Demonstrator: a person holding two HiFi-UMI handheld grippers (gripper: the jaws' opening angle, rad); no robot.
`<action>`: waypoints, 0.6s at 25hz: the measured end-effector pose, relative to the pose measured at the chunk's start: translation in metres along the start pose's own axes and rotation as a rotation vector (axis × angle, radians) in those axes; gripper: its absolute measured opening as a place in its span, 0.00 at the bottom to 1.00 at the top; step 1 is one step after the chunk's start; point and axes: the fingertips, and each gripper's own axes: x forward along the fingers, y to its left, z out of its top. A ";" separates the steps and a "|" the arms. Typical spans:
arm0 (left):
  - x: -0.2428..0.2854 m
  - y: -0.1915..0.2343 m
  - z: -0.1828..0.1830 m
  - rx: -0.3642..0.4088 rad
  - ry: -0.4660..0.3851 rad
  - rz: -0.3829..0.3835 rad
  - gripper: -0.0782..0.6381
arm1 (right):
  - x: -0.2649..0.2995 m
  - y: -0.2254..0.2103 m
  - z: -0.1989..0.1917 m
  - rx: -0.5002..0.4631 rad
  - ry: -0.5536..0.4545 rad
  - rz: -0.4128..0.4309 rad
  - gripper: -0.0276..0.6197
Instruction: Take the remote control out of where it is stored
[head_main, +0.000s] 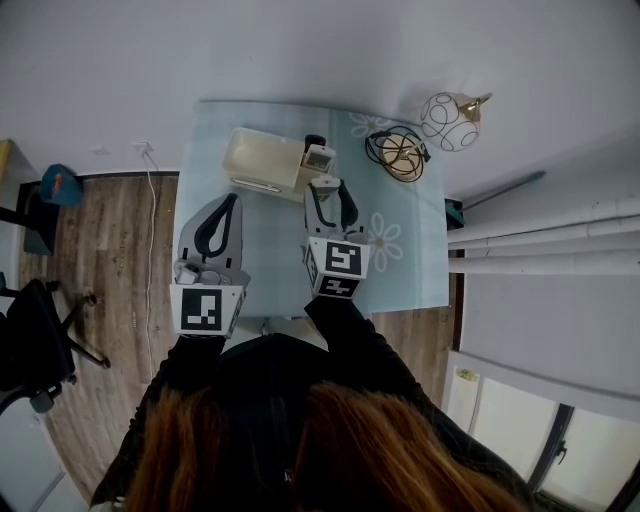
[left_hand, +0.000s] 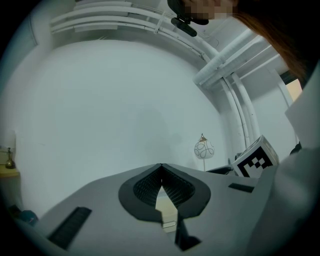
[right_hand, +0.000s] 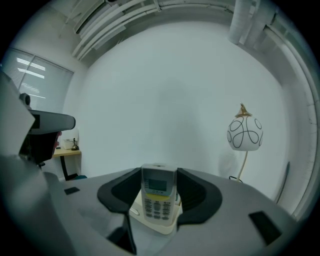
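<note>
A white remote control (head_main: 319, 157) with a small screen and yellow-edged buttons stands upright between the jaws of my right gripper (head_main: 325, 185), which is shut on its sides. In the right gripper view the remote (right_hand: 158, 197) rises above a cream storage box (right_hand: 165, 227). That box (head_main: 262, 160) sits at the back of the pale blue table (head_main: 270, 250), just left of the remote. My left gripper (head_main: 235, 198) hovers in front of the box with its jaw tips touching and nothing held. Through the gap behind those tips (left_hand: 161, 167) a strip of the cream box (left_hand: 167, 207) shows.
A dark wire basket (head_main: 398, 152) stands on the table's back right corner. Beyond it is a round white lamp (head_main: 450, 120) with looping lines, also in the right gripper view (right_hand: 245, 132). A black chair (head_main: 35, 340) and a white cable (head_main: 150, 200) are on the wooden floor at left.
</note>
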 end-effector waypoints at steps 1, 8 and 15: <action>0.000 0.000 0.000 0.000 -0.001 0.001 0.12 | -0.003 0.001 -0.001 0.000 0.003 0.005 0.40; -0.002 -0.004 0.004 -0.003 -0.015 -0.004 0.12 | -0.024 0.007 -0.009 0.000 0.027 0.037 0.40; -0.004 -0.001 0.004 -0.012 -0.020 0.009 0.12 | -0.040 0.013 -0.029 0.026 0.083 0.060 0.40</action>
